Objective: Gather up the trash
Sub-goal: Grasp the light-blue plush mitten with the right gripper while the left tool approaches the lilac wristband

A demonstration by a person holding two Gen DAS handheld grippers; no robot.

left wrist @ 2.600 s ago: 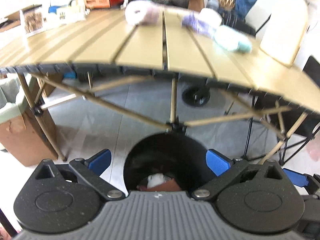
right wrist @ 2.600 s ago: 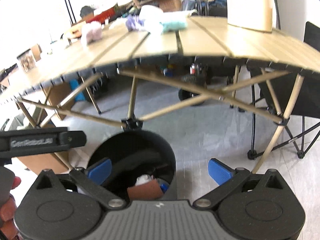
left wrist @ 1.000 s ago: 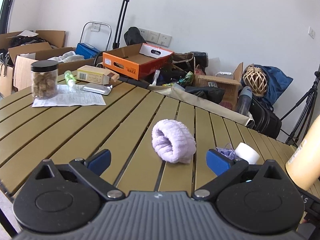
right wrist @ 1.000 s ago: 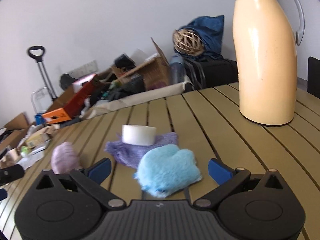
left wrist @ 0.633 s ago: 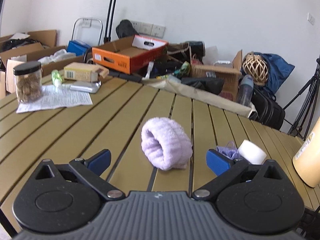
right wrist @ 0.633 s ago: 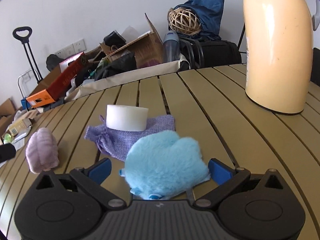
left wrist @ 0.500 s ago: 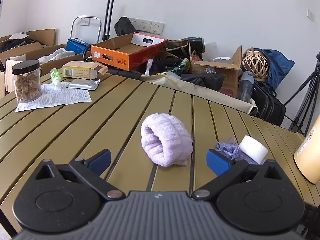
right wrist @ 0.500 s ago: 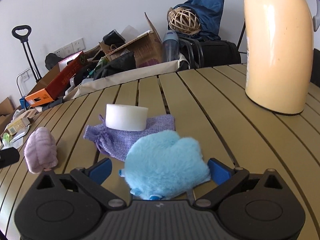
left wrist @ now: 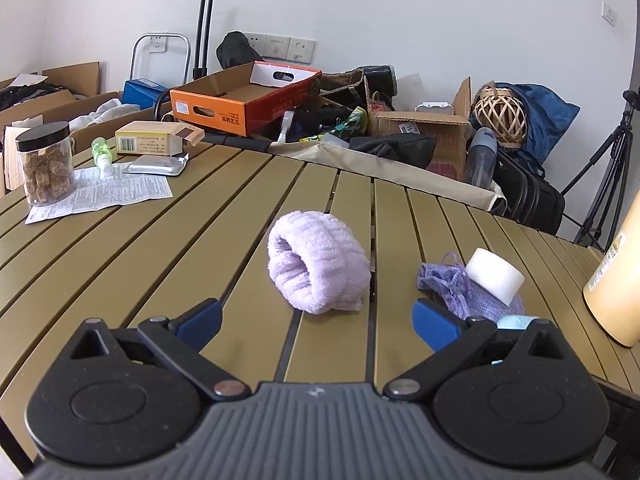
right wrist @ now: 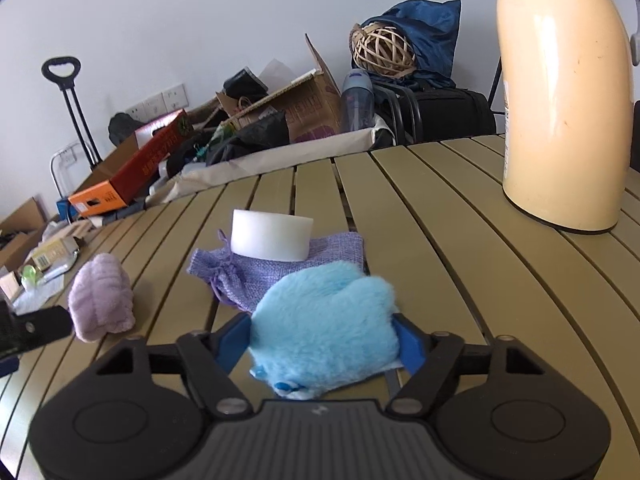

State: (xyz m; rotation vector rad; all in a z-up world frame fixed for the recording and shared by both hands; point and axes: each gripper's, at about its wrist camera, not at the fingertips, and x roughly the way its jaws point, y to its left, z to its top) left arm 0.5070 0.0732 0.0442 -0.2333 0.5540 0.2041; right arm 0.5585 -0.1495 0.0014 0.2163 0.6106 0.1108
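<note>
My right gripper (right wrist: 322,340) closes its blue fingers (right wrist: 232,340) against both sides of the fluffy light-blue mitt (right wrist: 326,320) lying on the slatted olive worktop (right wrist: 460,240), apparently to bin it, while my left gripper (left wrist: 316,320) waits, fingers wide, before the lilac terry-cloth band (left wrist: 316,266).

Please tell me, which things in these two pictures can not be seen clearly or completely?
- Cream thermos: its top is cut off by the right wrist view's upper edge.
- Blue fluffy mitt: its near underside is hidden by the right claw.
- Purple pouch: partly covered by the white roll in the left wrist view.
- Printed sheet: text too small.
</note>
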